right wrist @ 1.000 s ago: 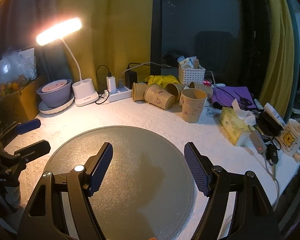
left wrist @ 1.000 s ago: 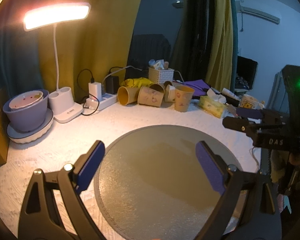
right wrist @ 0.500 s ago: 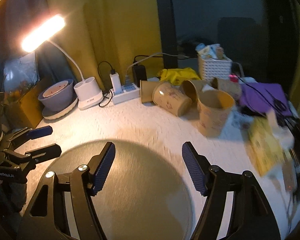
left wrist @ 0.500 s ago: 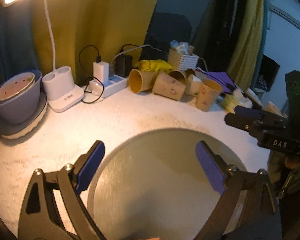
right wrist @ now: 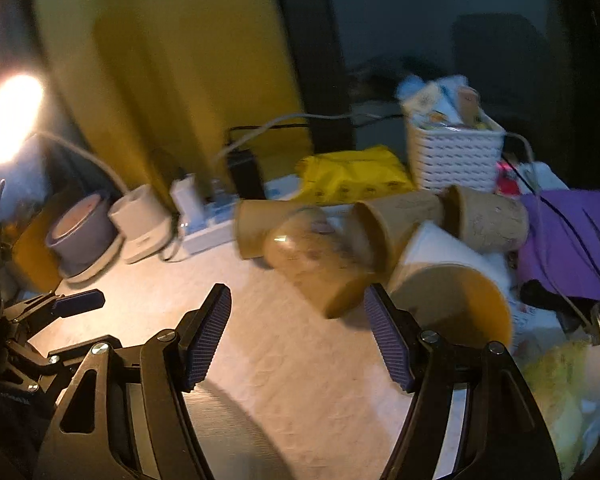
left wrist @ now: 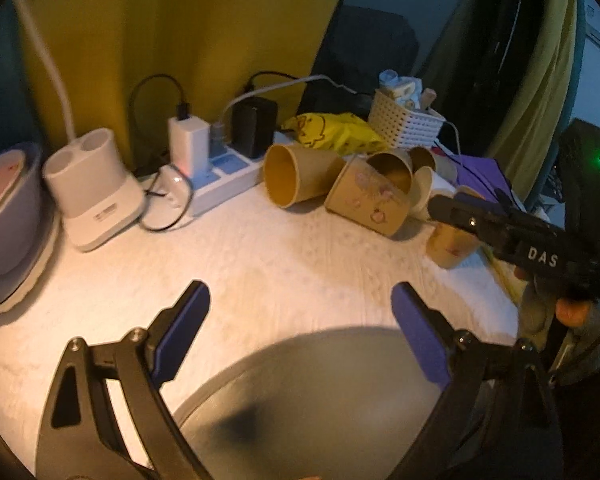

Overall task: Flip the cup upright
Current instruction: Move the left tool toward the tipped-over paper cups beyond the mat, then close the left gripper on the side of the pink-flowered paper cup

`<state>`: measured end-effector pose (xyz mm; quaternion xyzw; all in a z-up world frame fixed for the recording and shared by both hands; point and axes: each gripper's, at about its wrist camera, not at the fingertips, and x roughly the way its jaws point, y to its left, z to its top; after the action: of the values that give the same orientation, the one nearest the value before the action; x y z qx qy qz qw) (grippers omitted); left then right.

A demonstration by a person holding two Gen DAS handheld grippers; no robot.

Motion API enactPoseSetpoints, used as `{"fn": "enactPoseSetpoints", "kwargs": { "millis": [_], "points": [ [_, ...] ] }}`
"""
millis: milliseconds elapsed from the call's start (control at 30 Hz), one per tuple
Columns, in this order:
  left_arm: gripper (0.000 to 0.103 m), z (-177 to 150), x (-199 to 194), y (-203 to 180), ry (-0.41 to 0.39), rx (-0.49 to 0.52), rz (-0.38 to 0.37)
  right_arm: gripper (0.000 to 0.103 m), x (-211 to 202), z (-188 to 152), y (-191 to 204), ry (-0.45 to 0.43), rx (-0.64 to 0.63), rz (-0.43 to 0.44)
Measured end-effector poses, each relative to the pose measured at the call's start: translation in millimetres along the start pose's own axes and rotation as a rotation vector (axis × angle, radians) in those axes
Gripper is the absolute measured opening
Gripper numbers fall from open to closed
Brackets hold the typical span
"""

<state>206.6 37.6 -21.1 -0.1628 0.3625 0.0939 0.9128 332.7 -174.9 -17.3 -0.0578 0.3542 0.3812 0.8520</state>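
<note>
Several tan paper cups lie on their sides at the back of the white table: a plain cup (left wrist: pixel 296 178) with its mouth toward me, and a printed cup (left wrist: pixel 368 200) to its right, which also shows in the right wrist view (right wrist: pixel 316 264). One cup (right wrist: pixel 448 300) stands upright at the right. My left gripper (left wrist: pixel 300 340) is open and empty, short of the cups. My right gripper (right wrist: pixel 300 340) is open and empty, close in front of the printed cup; it also shows from the left wrist view (left wrist: pixel 500 224).
A round grey mat (left wrist: pixel 320 400) lies under both grippers. A power strip with chargers (left wrist: pixel 220 172), a lamp base (left wrist: pixel 96 196) and a purple bowl (left wrist: pixel 8 200) sit at the back left. A white basket (right wrist: pixel 456 156), a yellow bag (right wrist: pixel 352 176) and purple cloth (right wrist: pixel 568 240) crowd the back right.
Both grippers have moved forward off the mat toward the lying cups. The right one has closed in on the printed cup. Both stay open.
</note>
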Motion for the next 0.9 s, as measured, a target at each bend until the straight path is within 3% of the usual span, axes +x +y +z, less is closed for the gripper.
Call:
{"fn": "enactPoseSetpoints", "kwargs": {
  "millis": [200,433,900],
  "points": [
    [0.093,23,39,-26,0.045,-0.006,-0.037,0.068,-24,2,-25,-0.047,0.023,-0.089],
    [0.093,42,79,-59,0.066,-0.038,-0.043,0.068,-47,-7,-65,-0.035,0.088,-0.198],
    [0.093,61,137,-63,0.136,-0.206,0.002,0.068,-29,3,-78,-0.022,0.046,-0.151]
  ]
}}
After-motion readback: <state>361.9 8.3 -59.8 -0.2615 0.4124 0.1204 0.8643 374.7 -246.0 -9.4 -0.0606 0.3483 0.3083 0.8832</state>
